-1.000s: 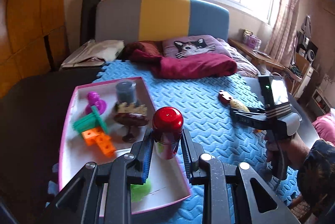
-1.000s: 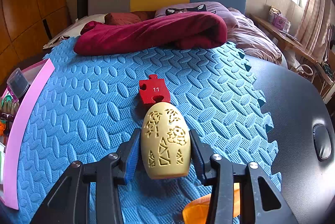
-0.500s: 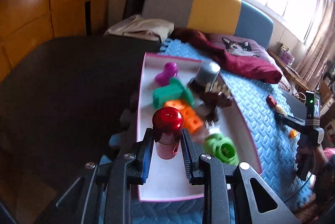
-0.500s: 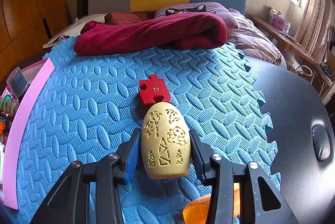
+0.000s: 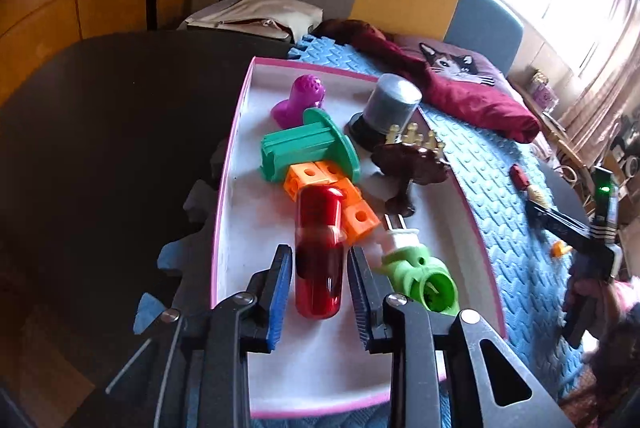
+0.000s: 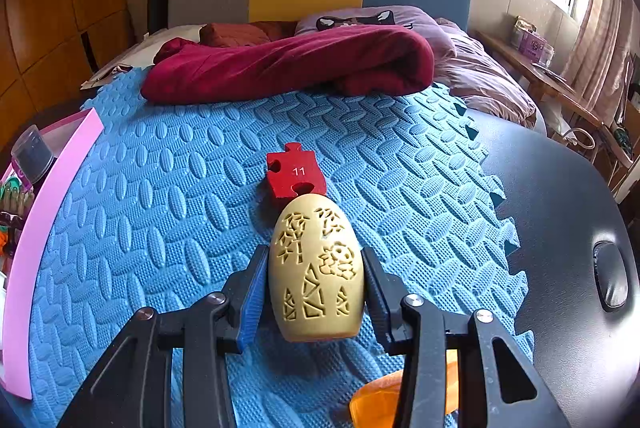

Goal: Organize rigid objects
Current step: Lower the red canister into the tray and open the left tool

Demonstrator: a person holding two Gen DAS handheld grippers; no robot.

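A red capsule-shaped toy (image 5: 320, 228) lies in the pink-rimmed white tray (image 5: 226, 163), pointing away from me. My left gripper (image 5: 318, 260) straddles its near half; the jaws are opening, with thin gaps showing on both sides of the capsule. My right gripper (image 6: 315, 252) is shut on a beige egg with carved patterns (image 6: 312, 292), held over the blue foam mat (image 6: 160, 187). A red puzzle piece marked 11 (image 6: 294, 173) lies on the mat just beyond the egg. The right gripper (image 5: 538, 201) also shows at the far right of the left wrist view.
The tray also holds a purple piece (image 5: 300, 99), a green spool (image 5: 304, 147), orange cubes (image 5: 320, 175), a grey cylinder (image 5: 394, 103), a brown stand (image 5: 412, 163) and a green plug toy (image 5: 424, 276). An orange object (image 6: 384, 400) lies under the right gripper. A maroon blanket (image 6: 288, 67) borders the mat's far side.
The left gripper moved left and down over the tray with the red capsule. The capsule now lies on the tray floor and the jaws have eased off it. The right gripper stayed still.
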